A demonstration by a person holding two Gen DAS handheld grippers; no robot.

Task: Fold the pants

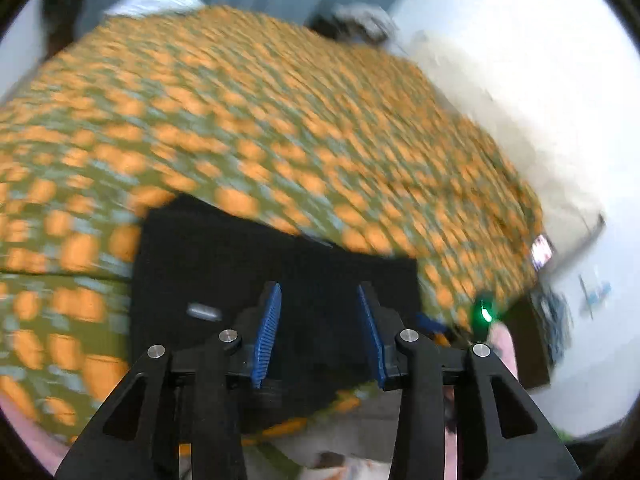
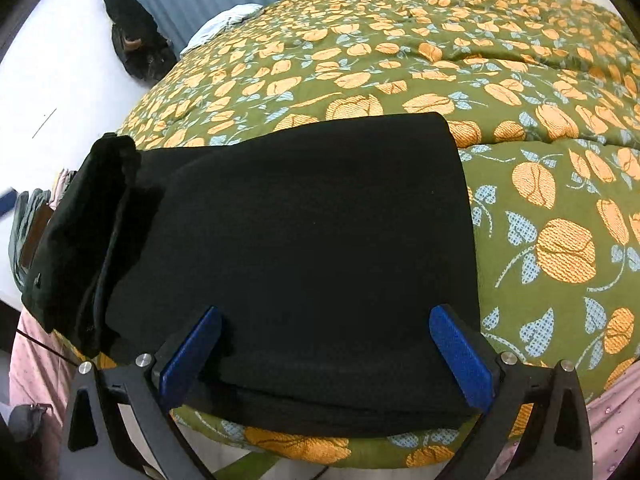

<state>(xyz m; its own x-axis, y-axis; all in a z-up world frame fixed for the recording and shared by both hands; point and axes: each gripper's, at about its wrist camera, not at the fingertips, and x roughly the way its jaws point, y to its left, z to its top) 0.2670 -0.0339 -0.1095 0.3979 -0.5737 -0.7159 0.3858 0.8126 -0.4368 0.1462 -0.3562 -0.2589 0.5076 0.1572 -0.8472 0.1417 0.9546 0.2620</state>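
Black pants (image 2: 304, 248) lie folded into a thick rectangle near the front edge of the bed; the waistband end (image 2: 80, 232) bunches up at the left. My right gripper (image 2: 326, 316) is open, its blue pads either side of the fold's near edge, holding nothing. In the blurred left wrist view the pants (image 1: 248, 280) lie below my left gripper (image 1: 320, 292), which is open and empty above the cloth. A small grey tag (image 1: 204, 311) shows on the pants.
The bed has a green quilt with orange flowers (image 2: 520, 140). A dark bag (image 2: 132, 36) and curtains stand at the back left. The other gripper's green light (image 1: 485, 314) glows at the right. White floor (image 1: 520, 80) lies beyond the bed.
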